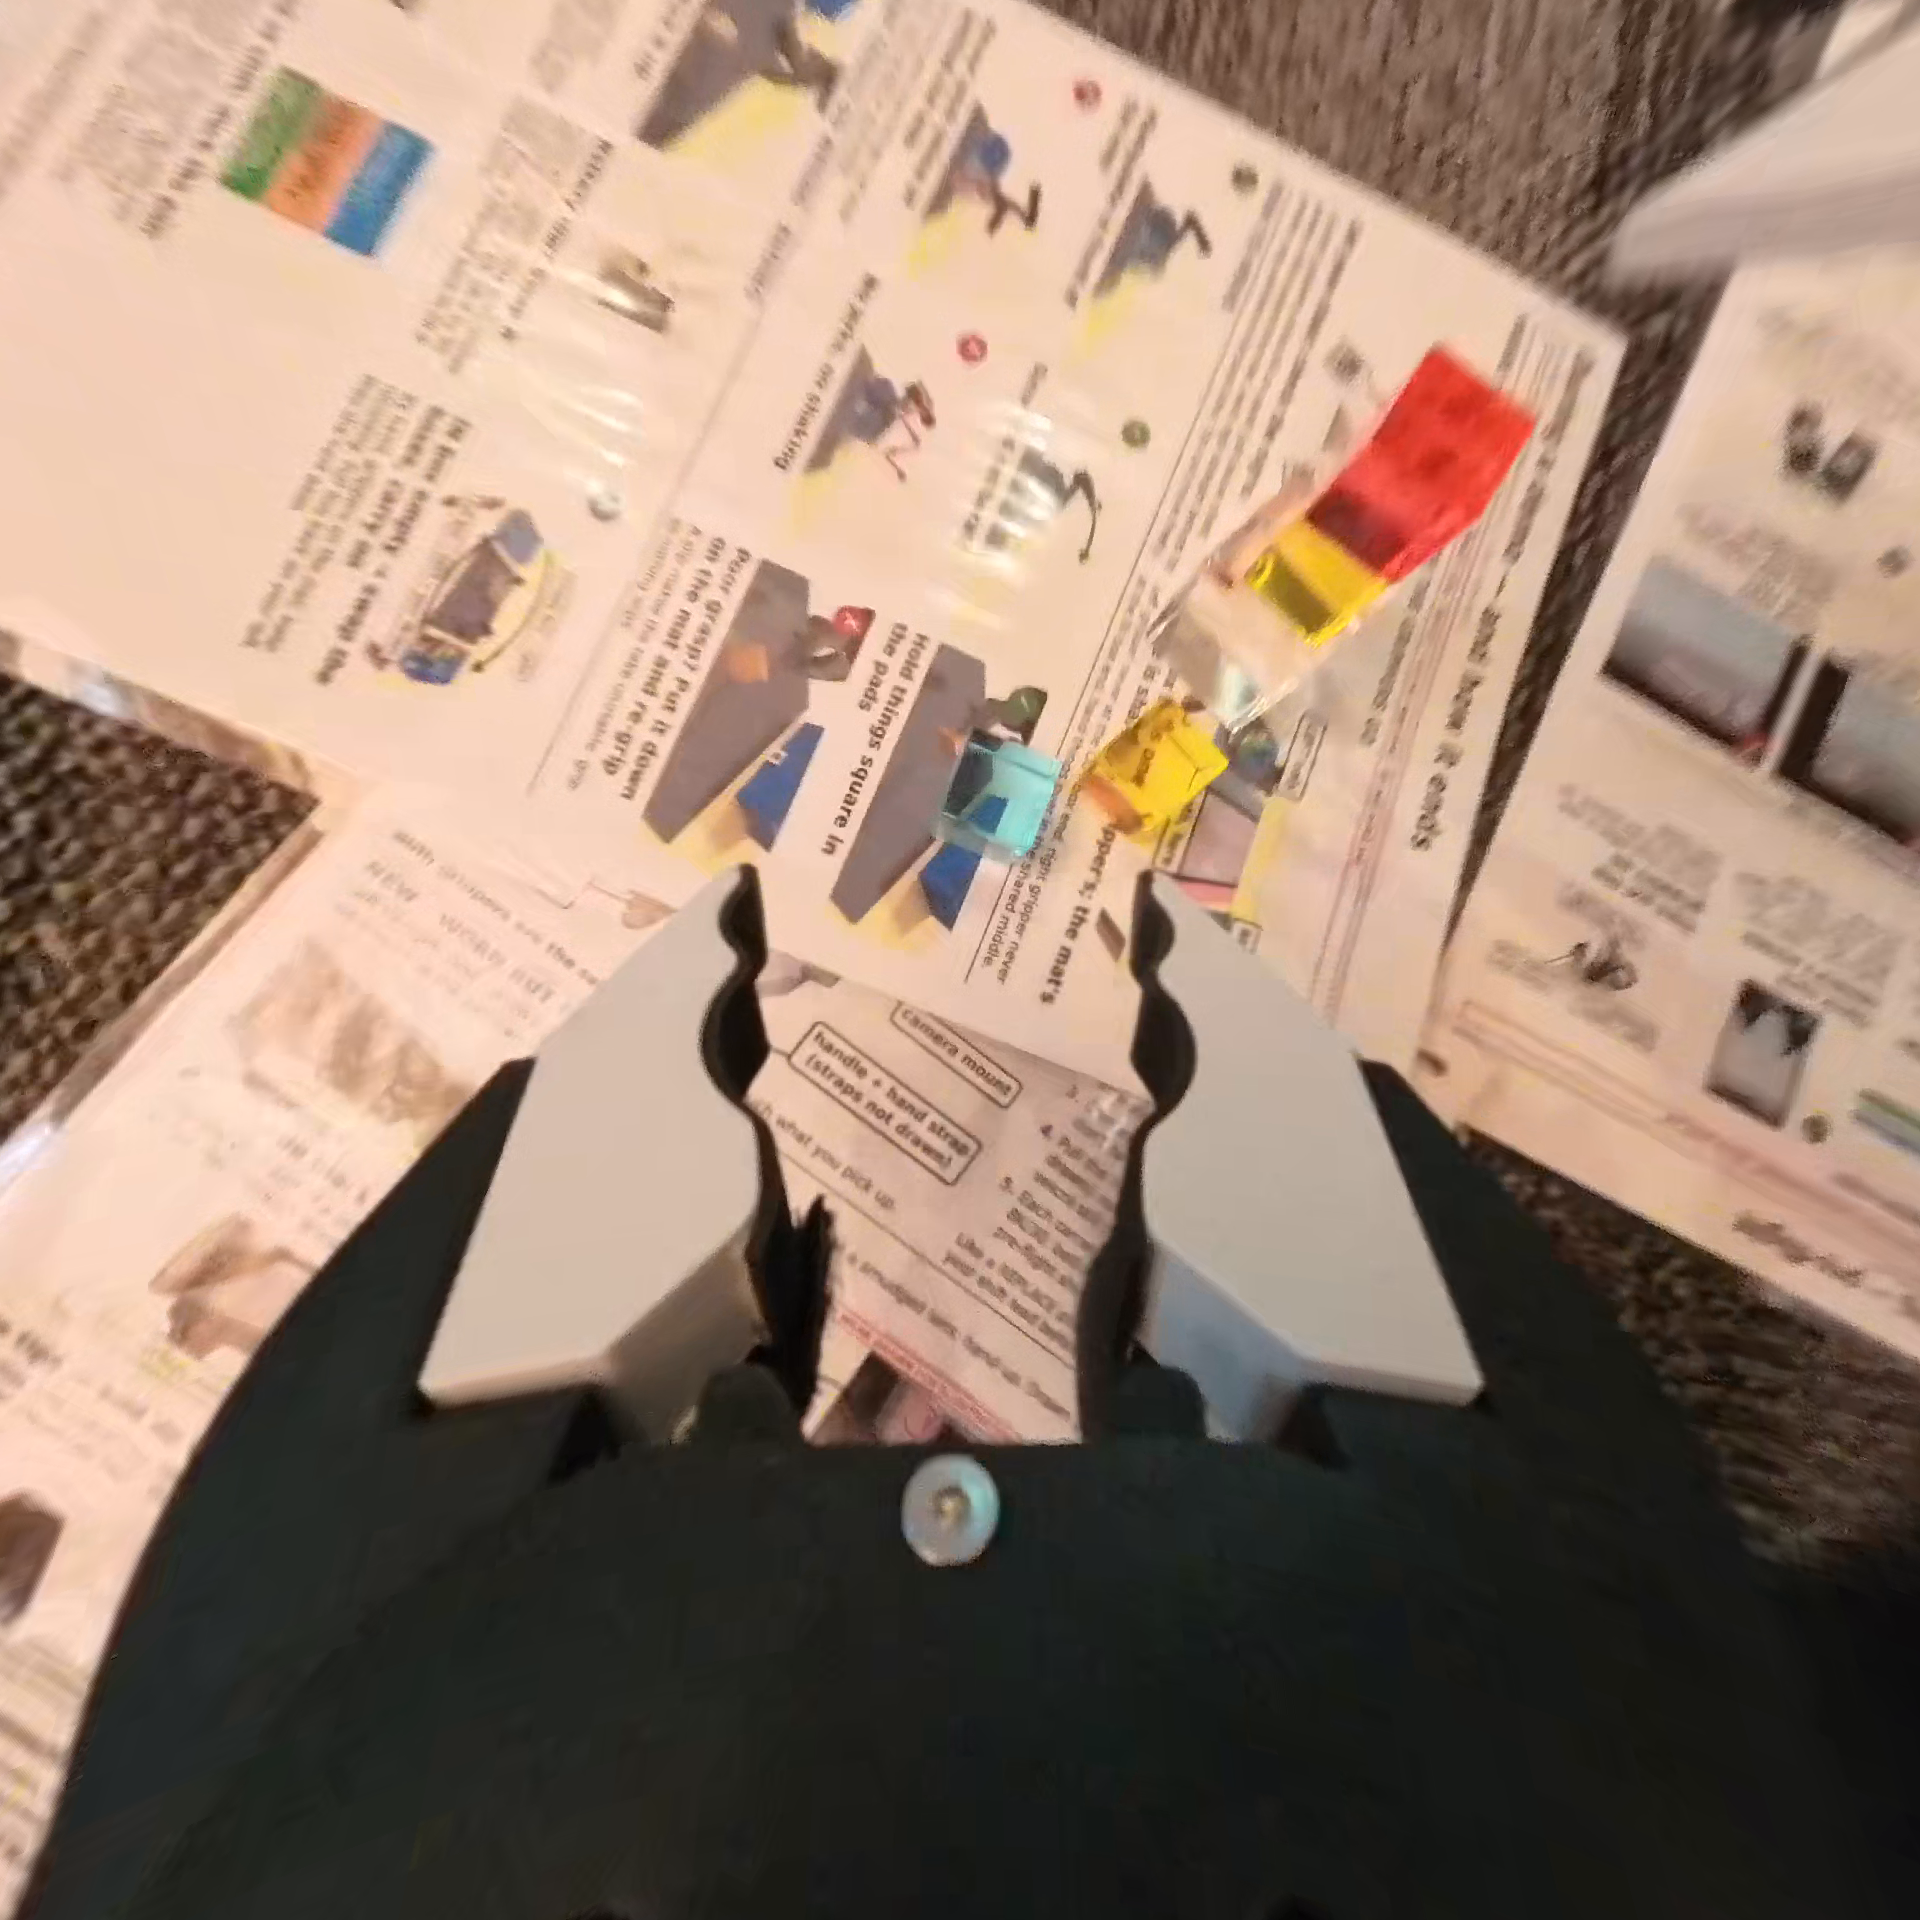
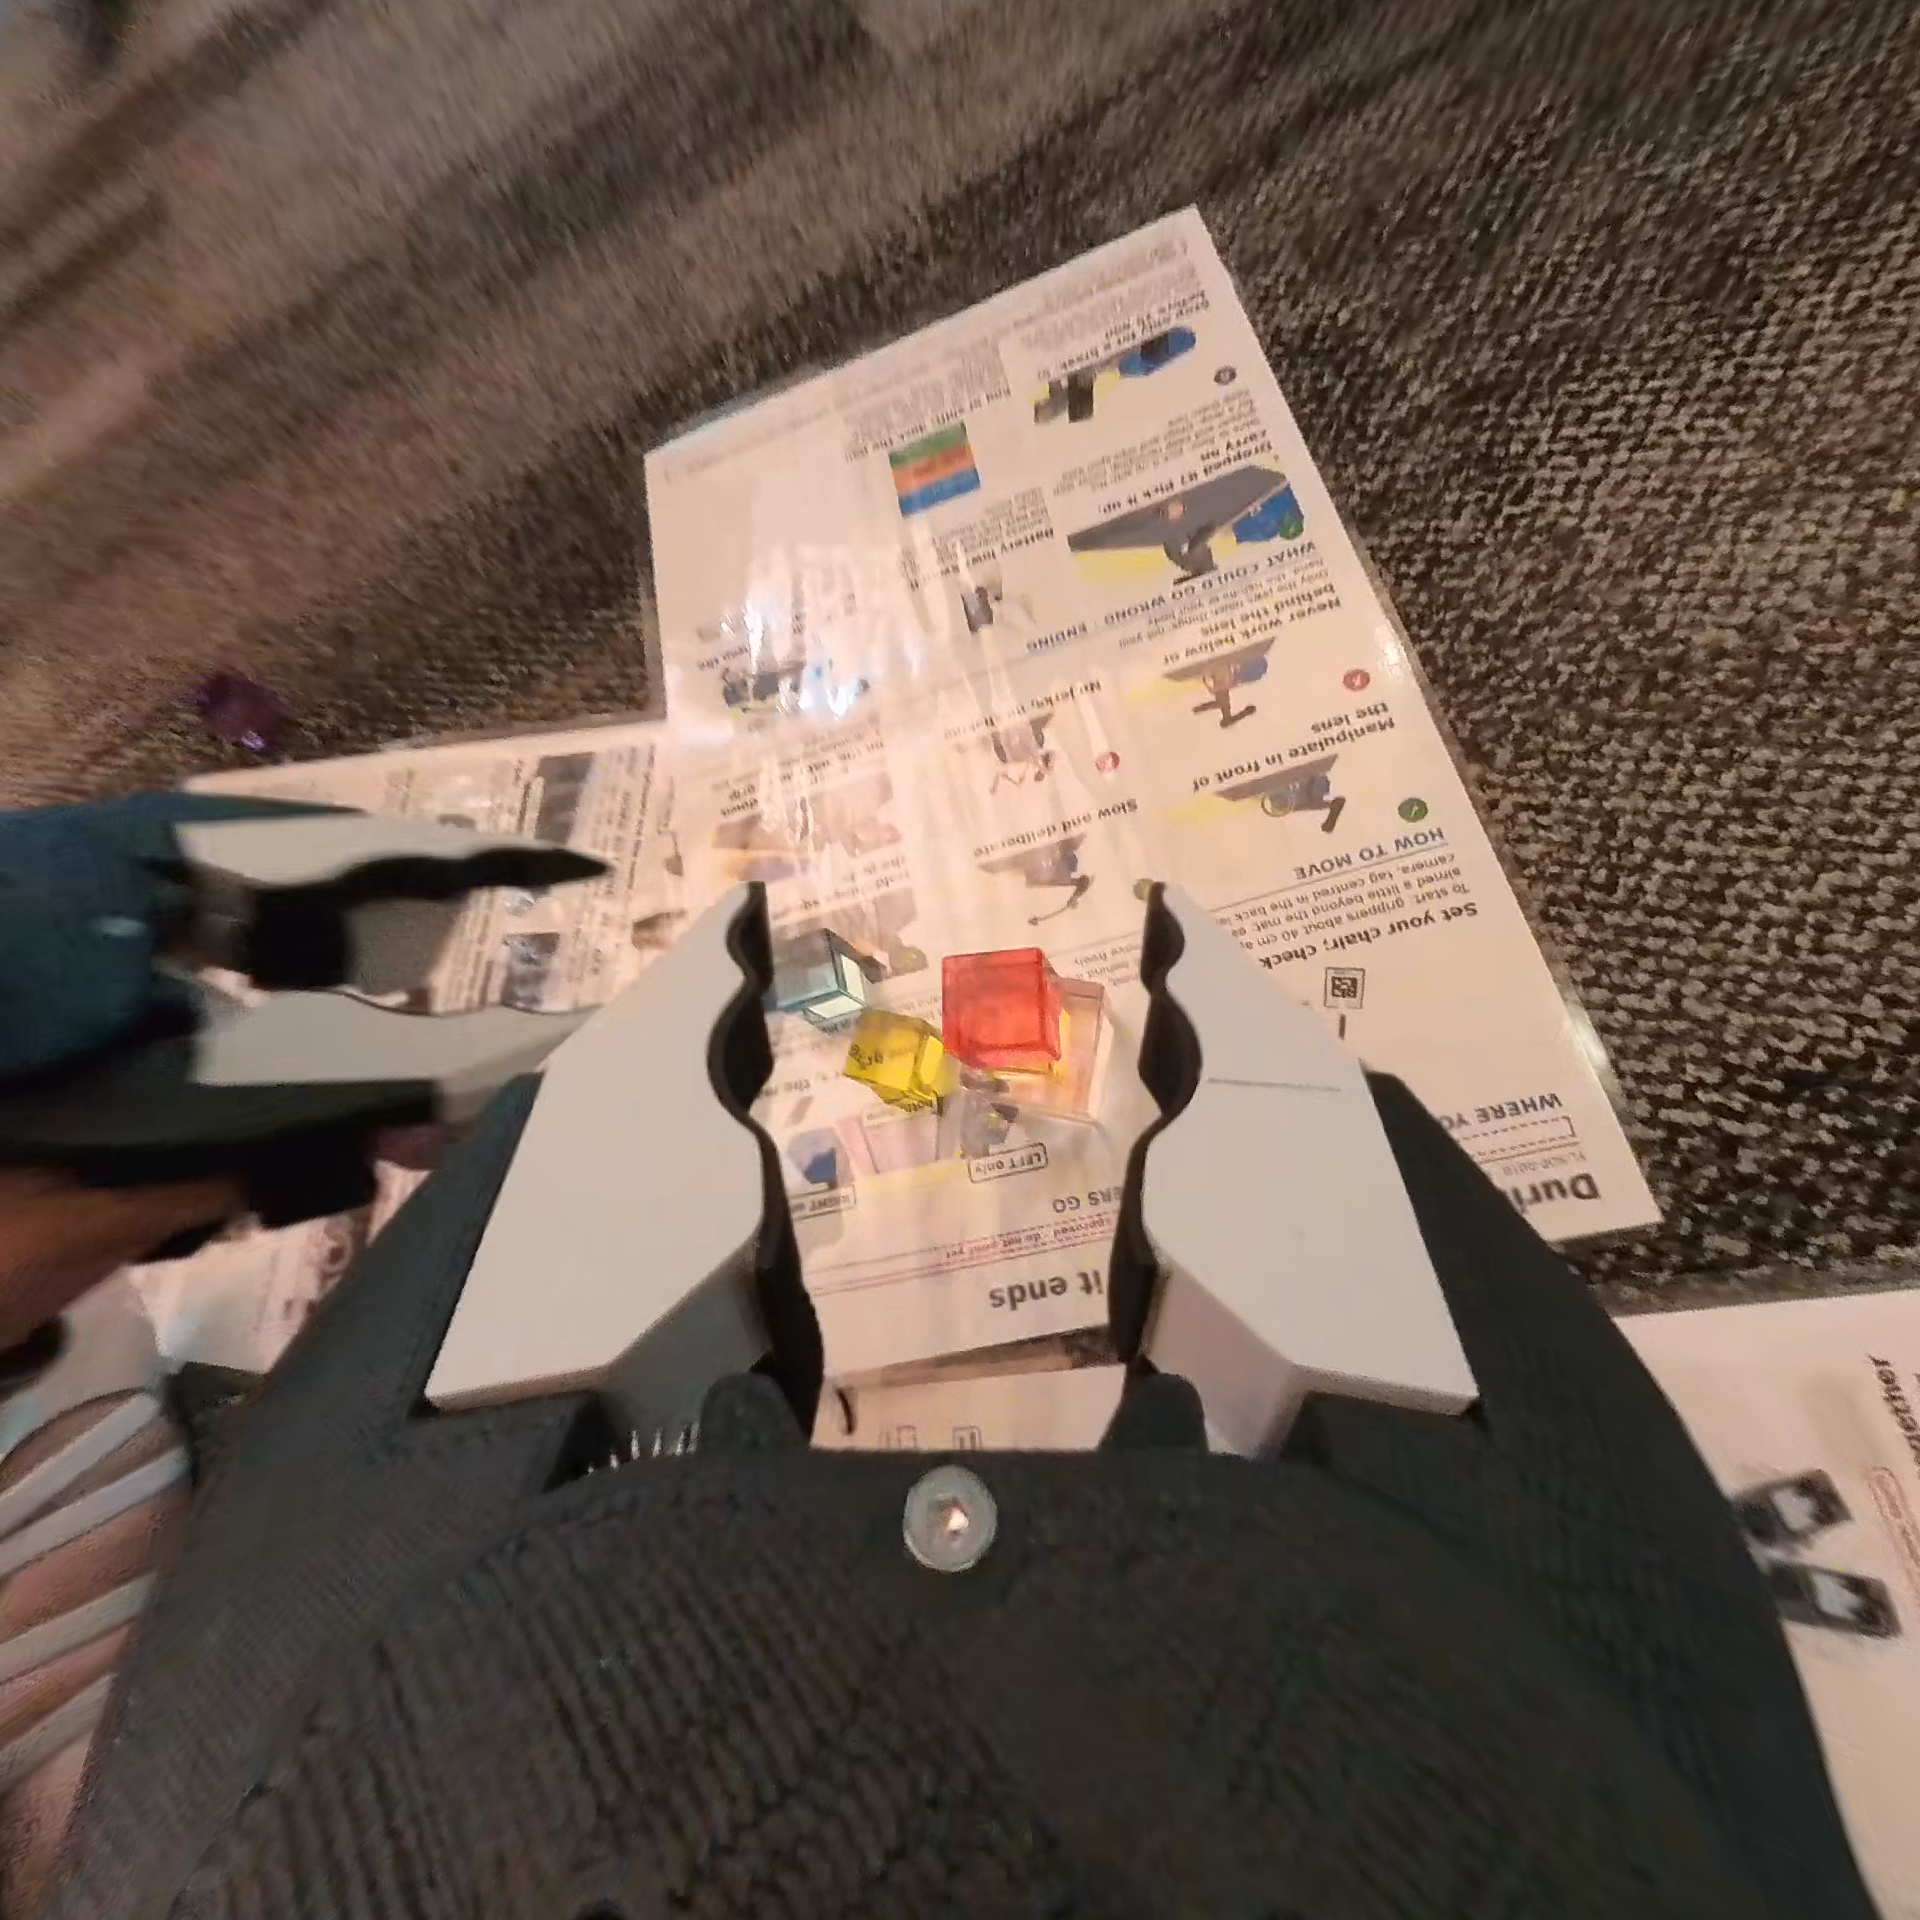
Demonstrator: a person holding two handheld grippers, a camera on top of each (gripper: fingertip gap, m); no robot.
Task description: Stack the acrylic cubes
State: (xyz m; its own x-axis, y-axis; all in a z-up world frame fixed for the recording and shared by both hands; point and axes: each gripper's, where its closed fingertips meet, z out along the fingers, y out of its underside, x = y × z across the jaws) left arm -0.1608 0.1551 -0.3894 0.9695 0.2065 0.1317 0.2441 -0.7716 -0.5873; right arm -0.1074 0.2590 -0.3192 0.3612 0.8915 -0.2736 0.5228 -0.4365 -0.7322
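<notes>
Right wrist view: translucent red cube (image 2: 1004,1006)

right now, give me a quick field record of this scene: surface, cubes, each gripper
surface: laminated printed sheet lying with other sheets on grey carpet
cubes: red cube atop a clear one; loose yellow cube; pale blue cube; small purple piece off on the carpet
left gripper: open, nothing held, blue cube nearest ahead
right gripper: open, nothing held, cubes lie between its fingers, untouched
blur: left view smeared
</notes>
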